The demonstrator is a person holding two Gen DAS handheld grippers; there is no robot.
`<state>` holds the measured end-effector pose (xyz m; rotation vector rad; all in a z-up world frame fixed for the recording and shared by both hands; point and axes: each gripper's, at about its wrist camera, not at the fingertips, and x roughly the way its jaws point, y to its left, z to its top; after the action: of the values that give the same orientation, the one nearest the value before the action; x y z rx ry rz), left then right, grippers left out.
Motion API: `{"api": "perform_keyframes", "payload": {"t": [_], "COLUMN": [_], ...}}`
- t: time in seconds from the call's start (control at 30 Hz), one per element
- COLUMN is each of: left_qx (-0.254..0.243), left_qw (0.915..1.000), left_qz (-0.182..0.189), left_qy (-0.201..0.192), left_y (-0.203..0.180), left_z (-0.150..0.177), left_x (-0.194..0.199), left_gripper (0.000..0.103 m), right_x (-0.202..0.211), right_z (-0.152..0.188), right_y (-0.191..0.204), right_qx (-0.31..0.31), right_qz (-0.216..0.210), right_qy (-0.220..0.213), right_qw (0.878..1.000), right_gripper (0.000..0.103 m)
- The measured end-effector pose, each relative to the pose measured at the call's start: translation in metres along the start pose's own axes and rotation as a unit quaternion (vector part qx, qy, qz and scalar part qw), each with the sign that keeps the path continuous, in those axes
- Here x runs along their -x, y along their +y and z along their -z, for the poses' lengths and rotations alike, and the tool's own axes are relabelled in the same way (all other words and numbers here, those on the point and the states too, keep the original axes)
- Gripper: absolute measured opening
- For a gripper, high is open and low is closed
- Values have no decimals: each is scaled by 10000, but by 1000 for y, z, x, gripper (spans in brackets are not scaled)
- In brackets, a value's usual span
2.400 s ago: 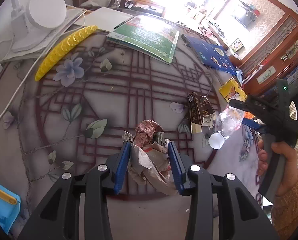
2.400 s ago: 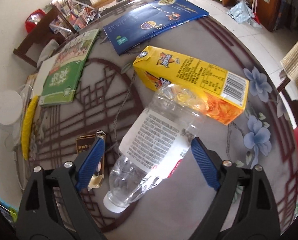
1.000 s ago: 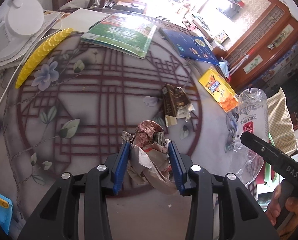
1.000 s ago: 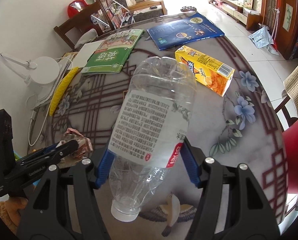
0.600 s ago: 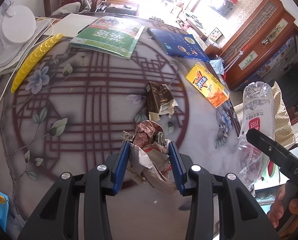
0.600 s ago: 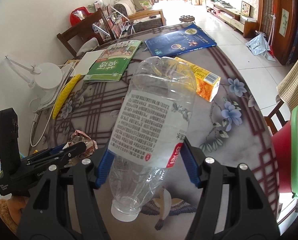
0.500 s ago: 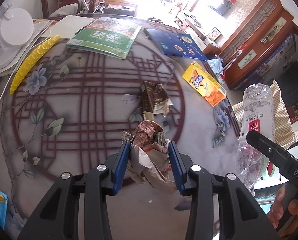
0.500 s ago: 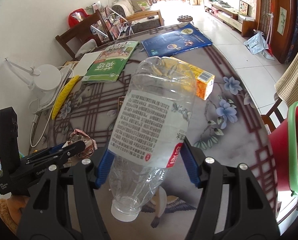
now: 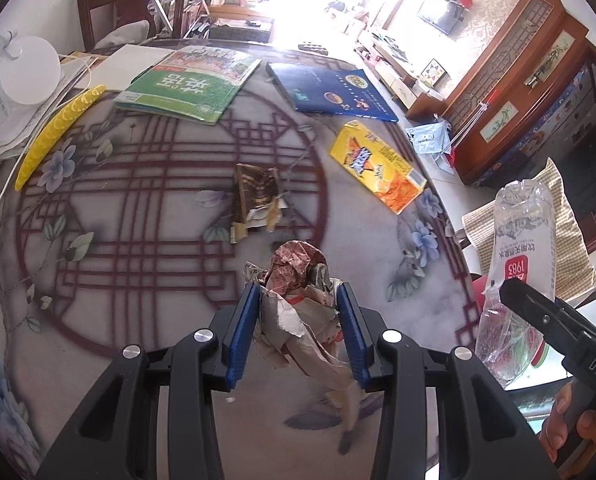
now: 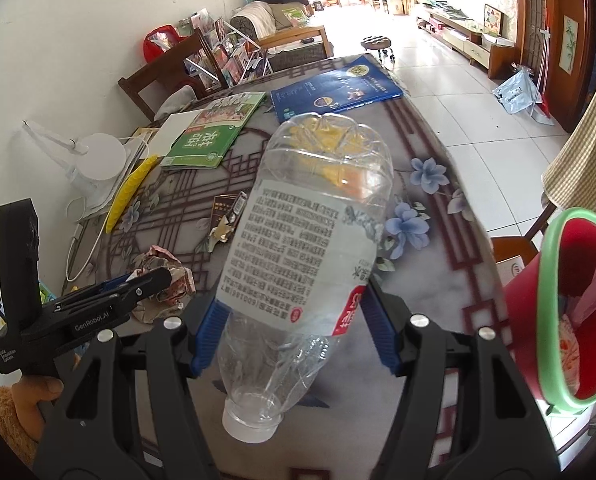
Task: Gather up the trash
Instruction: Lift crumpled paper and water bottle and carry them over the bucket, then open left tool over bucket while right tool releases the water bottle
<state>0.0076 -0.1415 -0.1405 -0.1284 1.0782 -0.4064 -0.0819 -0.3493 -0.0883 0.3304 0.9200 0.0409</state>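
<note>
My left gripper point(image 9: 298, 304) is shut on a crumpled paper wad point(image 9: 301, 292), held above the patterned table point(image 9: 138, 184). My right gripper point(image 10: 294, 312) is shut on a clear plastic bottle point(image 10: 309, 240), cap end toward the camera, lifted over the table's right side. The same bottle point(image 9: 513, 264) shows at the right of the left wrist view, and the paper wad point(image 10: 166, 276) at the left of the right wrist view. A torn brown wrapper point(image 9: 258, 196) and a yellow juice carton point(image 9: 377, 168) lie on the table. A red bin with a green rim point(image 10: 569, 304) stands off the table's right edge.
A green book point(image 9: 190, 84) and a blue book point(image 9: 329, 92) lie at the far side. A yellow strip point(image 9: 58, 128) and a white lamp base point(image 9: 26, 72) sit at the left. A chair with a checked cloth point(image 10: 577, 156) stands beside the bin.
Both grippers have travelled to the right over the table with their loads, rising a little. The red bin has come further into the right wrist view.
</note>
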Motion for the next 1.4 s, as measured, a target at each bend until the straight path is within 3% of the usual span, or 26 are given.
{"api": "perform_keyframes", "payload": {"t": [0.47,0.73,1.03,1.4], "left_qx": [-236,-718,-1446,-2197], "left_qw": [9996,9954,9829,9597], "left_qz": [83,571,1120,1753], "left_qy": [-158,-293,-224,61], "left_y": [-72,-138,-230,-328], "left_z": [-2,-12,-12,5], "left_x": [2,3,-6,-21], "left_gripper": [38,38,38,39], "right_x": [32,66,113,154], "right_z": [-3,-1,22,57], "right_y": [-64,-118,-188,-263], "right_qx": [-223,-659,-1364,-2114], "right_qz": [-78,203,716,1323], "right_qy": [-242,-605,-984,-1239], "right_qw": [9994,9958,9832,9605], "right_gripper": [61,61,61,61]}}
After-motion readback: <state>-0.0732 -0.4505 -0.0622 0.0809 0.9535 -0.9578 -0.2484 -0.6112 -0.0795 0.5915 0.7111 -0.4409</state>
